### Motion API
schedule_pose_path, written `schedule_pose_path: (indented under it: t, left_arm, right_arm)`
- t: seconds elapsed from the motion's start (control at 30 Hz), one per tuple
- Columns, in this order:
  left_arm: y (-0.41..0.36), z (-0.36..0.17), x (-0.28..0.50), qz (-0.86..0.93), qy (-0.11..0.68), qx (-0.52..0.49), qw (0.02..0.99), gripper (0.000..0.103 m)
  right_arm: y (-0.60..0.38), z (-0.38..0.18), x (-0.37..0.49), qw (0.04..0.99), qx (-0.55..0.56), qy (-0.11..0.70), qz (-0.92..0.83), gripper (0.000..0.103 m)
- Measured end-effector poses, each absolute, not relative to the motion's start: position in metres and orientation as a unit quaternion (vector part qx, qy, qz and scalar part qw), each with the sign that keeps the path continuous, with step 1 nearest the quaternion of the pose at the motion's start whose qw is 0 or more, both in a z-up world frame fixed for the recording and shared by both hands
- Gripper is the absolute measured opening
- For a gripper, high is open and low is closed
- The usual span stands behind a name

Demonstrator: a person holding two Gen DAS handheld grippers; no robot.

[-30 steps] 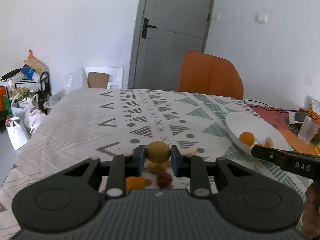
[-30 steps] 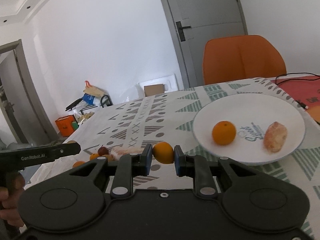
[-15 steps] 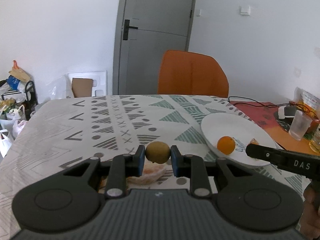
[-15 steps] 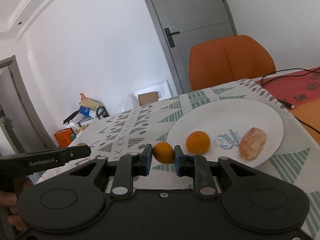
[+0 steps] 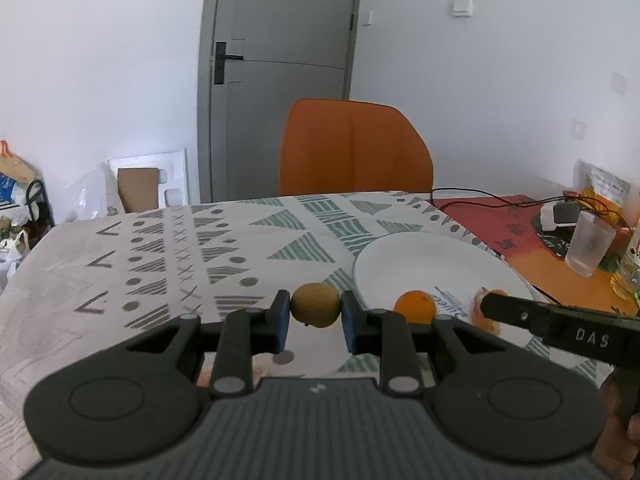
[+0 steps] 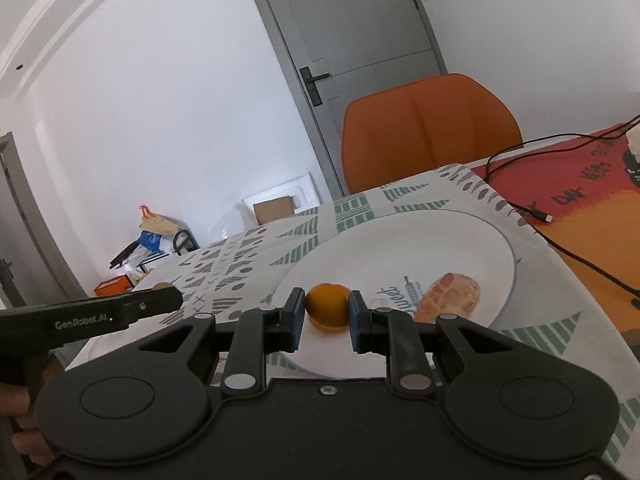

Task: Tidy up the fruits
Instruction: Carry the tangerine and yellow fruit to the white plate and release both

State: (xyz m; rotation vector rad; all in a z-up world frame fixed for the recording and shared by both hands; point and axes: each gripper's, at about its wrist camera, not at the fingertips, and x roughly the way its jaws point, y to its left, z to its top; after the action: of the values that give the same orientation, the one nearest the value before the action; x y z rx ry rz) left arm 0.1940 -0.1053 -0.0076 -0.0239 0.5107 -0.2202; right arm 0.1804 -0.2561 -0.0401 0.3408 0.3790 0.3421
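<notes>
My left gripper [image 5: 315, 317] is shut on a round brown-green fruit [image 5: 315, 309] and hovers above the patterned tablecloth, just left of the white plate [image 5: 420, 258]. An orange [image 5: 415, 306] lies on that plate, with a peeled fruit [image 5: 480, 318] half hidden behind the right gripper's black body [image 5: 560, 326]. In the right wrist view, my right gripper [image 6: 323, 317] is shut on a small orange [image 6: 326, 306] above the near part of the plate [image 6: 400, 240]. It covers the plate's own orange. The peeled fruit [image 6: 448, 292] lies to its right.
An orange chair [image 5: 354, 148] stands behind the table's far edge. On the red-orange mat [image 5: 504, 220] to the right are a black cable [image 6: 568, 248], a clear cup [image 5: 588, 244] and small items. Bags and boxes [image 5: 24, 200] crowd the floor at far left.
Both grippers have moved right towards the plate, each still gripping its fruit. The right gripper's orange is now over the plate, in front of the orange lying there.
</notes>
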Motion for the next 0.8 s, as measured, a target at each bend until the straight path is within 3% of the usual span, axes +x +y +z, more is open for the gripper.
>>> schedule_pose_path:
  t: [0.13,0.2,0.27,0.8]
  left_arm:
    - [-0.116,-0.008,0.201,-0.116,0.252,-0.005,0.961,0.026]
    - [-0.121,-0.008,0.205,-0.119,0.253,-0.003,0.96,0.026]
    - [-0.127,-0.009,0.208,-0.124,0.254,-0.001,0.959,0.026]
    - [-0.165,-0.006,0.224,-0.159,0.249,0.018,0.955,0.026]
  right_arm:
    - [-0.263,-0.043,0.183,0.952,0.175,0.189,0.165,0.022]
    - [-0.267,-0.045,0.183,0.952,0.182,0.188,0.157,0.034]
    - [-0.274,-0.046,0.182,0.952,0.192,0.183,0.149,0.058]
    - [-0.295,-0.05,0.181,0.953,0.2,0.185,0.129,0.058]
